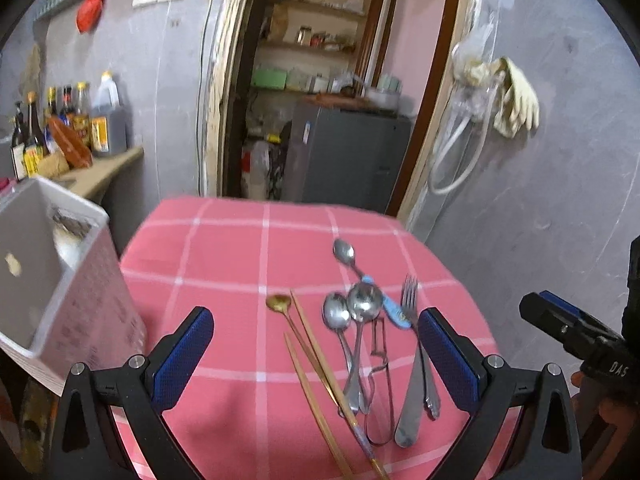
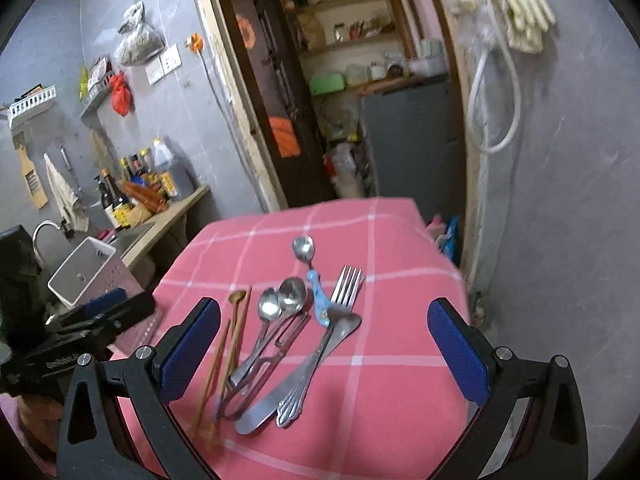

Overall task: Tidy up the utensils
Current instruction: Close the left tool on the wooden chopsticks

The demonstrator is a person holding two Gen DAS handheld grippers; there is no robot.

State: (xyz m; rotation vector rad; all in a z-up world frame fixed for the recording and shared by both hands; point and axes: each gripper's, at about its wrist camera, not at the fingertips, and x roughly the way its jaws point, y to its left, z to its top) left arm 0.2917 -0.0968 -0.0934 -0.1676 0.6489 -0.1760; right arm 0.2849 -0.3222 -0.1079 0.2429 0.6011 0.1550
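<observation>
1 legible mark, "DAS", on right gripper (image 1: 576, 332)

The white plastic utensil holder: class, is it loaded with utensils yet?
Not visibly: white plastic utensil holder shows bare inner walls; its bottom is hidden.

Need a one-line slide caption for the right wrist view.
Open right gripper above mixed metal cutlery and wooden chopsticks on pink checked tablecloth, white utensil holder at left.
</observation>
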